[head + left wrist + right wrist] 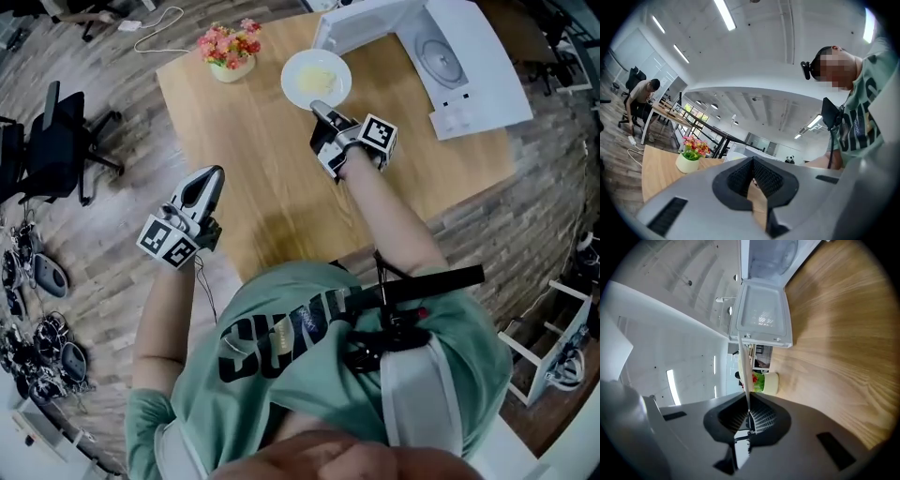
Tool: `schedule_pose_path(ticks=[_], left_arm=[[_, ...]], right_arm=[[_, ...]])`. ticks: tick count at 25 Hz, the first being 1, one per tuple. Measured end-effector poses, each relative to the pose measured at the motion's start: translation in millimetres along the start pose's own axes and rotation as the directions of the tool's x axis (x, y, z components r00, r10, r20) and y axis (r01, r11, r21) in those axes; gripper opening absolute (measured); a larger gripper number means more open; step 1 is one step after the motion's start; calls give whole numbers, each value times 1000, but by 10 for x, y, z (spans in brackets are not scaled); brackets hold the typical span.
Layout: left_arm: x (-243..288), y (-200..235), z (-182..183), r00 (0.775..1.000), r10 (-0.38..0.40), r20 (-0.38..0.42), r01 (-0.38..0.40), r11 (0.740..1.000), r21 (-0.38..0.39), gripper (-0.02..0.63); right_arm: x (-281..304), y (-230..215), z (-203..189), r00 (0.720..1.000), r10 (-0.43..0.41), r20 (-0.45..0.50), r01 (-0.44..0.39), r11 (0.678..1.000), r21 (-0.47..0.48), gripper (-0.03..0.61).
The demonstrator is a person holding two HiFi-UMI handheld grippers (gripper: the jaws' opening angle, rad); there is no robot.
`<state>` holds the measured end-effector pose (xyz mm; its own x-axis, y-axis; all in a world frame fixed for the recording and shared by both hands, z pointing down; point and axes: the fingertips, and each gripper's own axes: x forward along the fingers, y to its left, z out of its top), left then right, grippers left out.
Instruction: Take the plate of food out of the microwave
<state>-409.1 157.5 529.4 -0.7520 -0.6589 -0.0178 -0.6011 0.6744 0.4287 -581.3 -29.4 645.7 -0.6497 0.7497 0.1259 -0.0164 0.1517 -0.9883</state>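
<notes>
**Progress.** The plate is out of the microwave. It lies at the far edge of the tabletop, roughly midway along it, just beside the microwave, whose door stands open. The removal step therefore appears done. What seems to remain is setting the plate down, if it is not already resting, and letting go of it. The head view does not settle whether the plate touches the wood or is held just above it.

**Right gripper**. Its jaws are clamped on the near rim of the plate. In the right gripper view the plate runs edge-on as a thin pale line straight into the nearly closed jaws of the gripper. The open microwave lies beyond it.

**Left gripper**. It is held off the left edge of the tabletop, well apart from the plate. The left gripper view shows the jaws of this gripper together with nothing between them.

**Condition of the plate.** It is round, white and shallow, and in the head view it looks level. It carries a small pale yellow portion of food at its centre. No spill is visible on the wood around it.

**Surroundings.** A pot of flowers stands near the far left corner, just beside the plate but not touching it.
</notes>
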Motion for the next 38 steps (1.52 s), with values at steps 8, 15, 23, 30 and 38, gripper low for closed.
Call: schedule_pose_path(ticks=[8,15,23,30,38], left_arm=[[-378,73,-158,998,63,10,-63,998,-23,3],[-655,189,-278,993,119,22,-118,992,-43,3],[-933,334,-377,984,171,43,-168,984,-64,3],[-1159,493,-452,976,214,50,-210,974,-84,3],[-1392,622,-527,966,253,56,-246,963,-113,3]], right_arm=[[212,-12,-637,988,-19,-153,18,1000,-9,17],[366,-120,-1062,963,-28,-267,26,1000,-13,17],[529,-256,-1400,935,-54,-350,46,998,-30,17],[710,-414,-1724,903,-82,-423,70,997,-44,17],[909,-661,-2069,862,-134,-489,119,991,-61,17]])
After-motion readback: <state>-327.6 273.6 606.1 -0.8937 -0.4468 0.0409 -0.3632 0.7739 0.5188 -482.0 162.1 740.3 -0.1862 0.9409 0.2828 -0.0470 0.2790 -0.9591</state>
